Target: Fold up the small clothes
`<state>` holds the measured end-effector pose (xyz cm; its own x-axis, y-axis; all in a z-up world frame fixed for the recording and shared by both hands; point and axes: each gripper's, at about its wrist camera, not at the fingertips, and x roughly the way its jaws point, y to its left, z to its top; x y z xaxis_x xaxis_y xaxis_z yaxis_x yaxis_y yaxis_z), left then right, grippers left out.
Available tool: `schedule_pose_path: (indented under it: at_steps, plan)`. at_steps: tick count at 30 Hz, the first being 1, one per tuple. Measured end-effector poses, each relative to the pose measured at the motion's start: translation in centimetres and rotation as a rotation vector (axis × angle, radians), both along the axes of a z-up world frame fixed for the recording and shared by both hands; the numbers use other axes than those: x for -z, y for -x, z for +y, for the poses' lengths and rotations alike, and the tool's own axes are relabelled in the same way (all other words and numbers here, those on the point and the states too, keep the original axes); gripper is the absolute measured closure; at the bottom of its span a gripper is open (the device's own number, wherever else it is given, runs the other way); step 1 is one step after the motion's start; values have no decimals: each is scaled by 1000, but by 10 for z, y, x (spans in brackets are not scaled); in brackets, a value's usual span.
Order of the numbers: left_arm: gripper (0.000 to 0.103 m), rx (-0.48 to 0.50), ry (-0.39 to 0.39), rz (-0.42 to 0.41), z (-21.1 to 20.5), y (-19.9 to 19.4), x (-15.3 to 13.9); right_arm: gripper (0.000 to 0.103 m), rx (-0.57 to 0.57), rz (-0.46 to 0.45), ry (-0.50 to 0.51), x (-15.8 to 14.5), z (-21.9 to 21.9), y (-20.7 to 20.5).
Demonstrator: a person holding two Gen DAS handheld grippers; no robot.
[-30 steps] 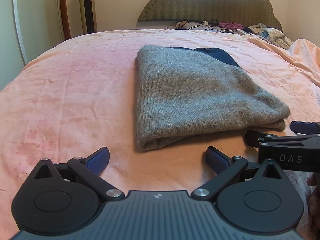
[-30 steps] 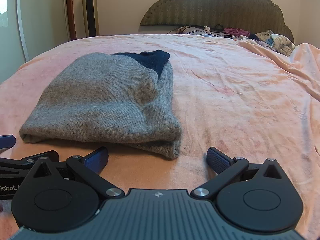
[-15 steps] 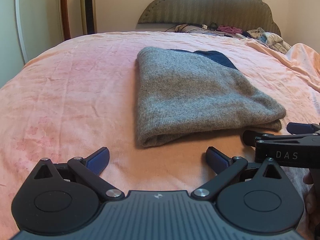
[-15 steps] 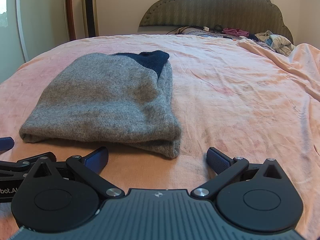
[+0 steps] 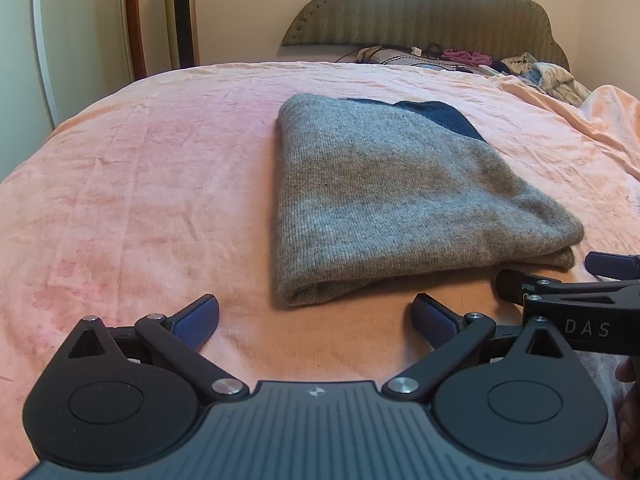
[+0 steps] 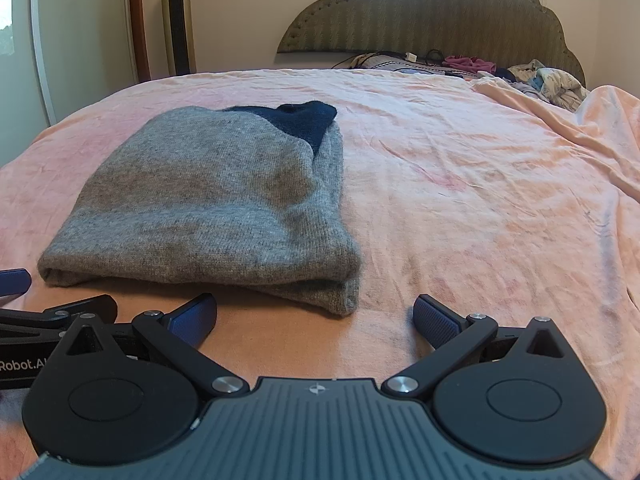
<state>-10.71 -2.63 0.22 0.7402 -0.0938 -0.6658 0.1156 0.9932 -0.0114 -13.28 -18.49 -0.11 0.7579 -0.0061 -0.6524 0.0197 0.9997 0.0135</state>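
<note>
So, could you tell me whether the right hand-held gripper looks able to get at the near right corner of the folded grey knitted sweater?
Probably yes. The right hand-held gripper is open, the folded grey knitted sweater has its corner just ahead of the fingers, and only bare pink bedspread lies between.

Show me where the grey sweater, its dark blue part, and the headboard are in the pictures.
grey sweater [image 5: 380, 200]: left wrist view, middle of the folded top layer.
dark blue part [image 6: 308, 118]: right wrist view, far end of the sweater.
headboard [image 6: 432, 12]: right wrist view, padded centre panel.
</note>
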Motion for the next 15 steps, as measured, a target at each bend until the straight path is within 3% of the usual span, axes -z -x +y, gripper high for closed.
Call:
schedule_pose_path:
  at_steps: [15]
  plan:
    - [0, 0, -9, -8, -1, 2, 1, 0, 0, -1, 0, 0, 0, 0]
